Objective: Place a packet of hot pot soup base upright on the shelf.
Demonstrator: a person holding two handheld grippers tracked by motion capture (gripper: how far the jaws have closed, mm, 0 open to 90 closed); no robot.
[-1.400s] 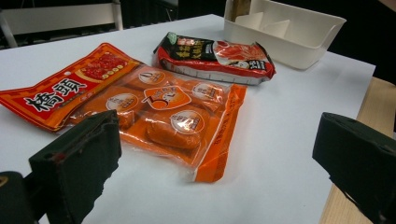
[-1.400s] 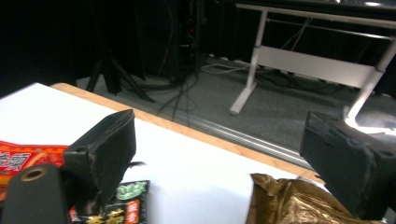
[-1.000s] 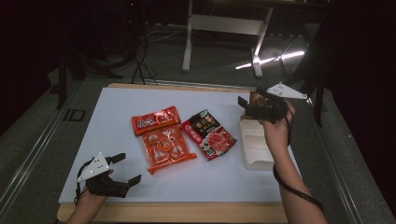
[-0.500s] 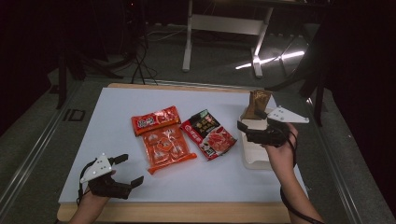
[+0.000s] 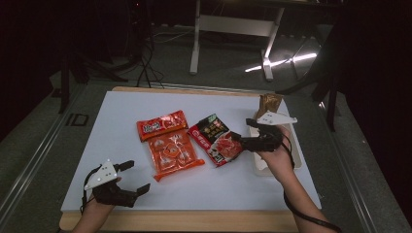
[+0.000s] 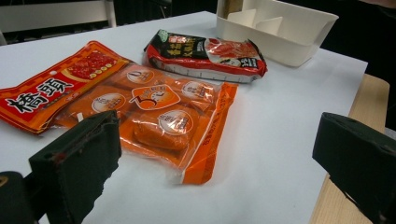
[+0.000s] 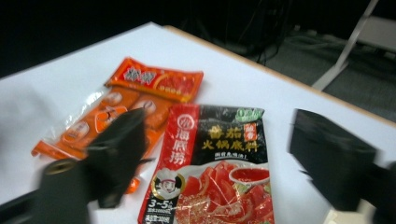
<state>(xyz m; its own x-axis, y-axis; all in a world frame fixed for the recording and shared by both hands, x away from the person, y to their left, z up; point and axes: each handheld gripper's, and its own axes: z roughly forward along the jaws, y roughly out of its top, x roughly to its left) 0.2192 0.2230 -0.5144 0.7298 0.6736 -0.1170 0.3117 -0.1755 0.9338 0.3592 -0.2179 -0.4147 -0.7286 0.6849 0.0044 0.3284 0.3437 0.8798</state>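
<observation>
Three sauce packets lie mid-worktop. Right tongs (image 5: 239,141) hover at the red-and-black soup-base packet (image 5: 216,139), jaws spread and just closing in, with the packet's edge below the gap, unpinched. Just beside it toward the right edge stands a white tray (image 5: 296,160). Left tongs (image 5: 132,176) rest spread and empty near the front left corner.

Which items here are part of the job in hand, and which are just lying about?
In the job:
- right gripper, jaws just been closing, nothing between them yet
- red-and-black sauce packet it reaches for
- white tray, a brown packet standing in it

Lying about:
- orange snack pack
- red packet
- left gripper, open, apart from the packets
</observation>
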